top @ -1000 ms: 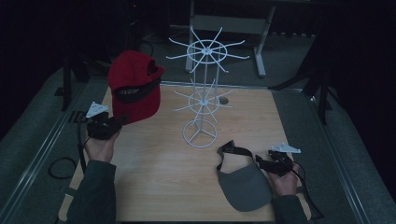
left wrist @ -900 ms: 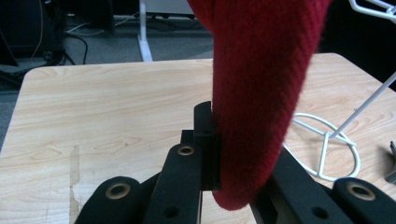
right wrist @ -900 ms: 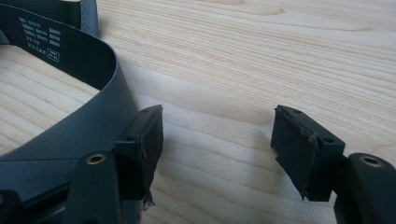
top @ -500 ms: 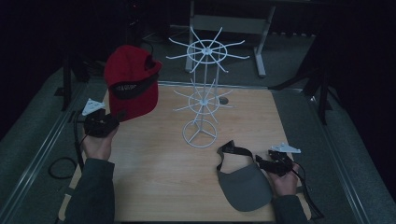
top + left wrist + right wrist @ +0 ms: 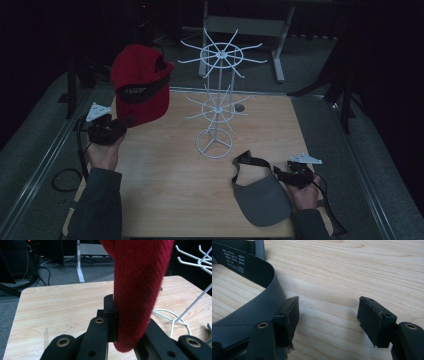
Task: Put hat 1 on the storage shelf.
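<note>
**Red cap held up at the left, grey visor flat at the right**

From the high view we look down on a pale wooden table (image 5: 165, 190) in a dim room. At its left edge, the left gripper (image 5: 112, 127) is clamped on the brim of a red fabric baseball cap (image 5: 140, 82), and the cap rides above the table's far left corner, its crown tilted up and away from us. In the left gripper view, we see the red cloth pinched between the two black jaws, which press against it from both sides, with the wood well below.

A white wire hat stand (image 5: 217, 100) with two tiers of radiating hooks and a round ring base stands upright near the middle of the table, just right of the cap and apart from it.

At the near right lies a dark grey sun visor (image 5: 260, 197) with a black strap, flat on the wood. The right gripper (image 5: 282, 175) rests just beside it. In the right gripper view, its jaws stand well apart with bare wood between them, and the visor's band curves against the outside of one jaw.
</note>
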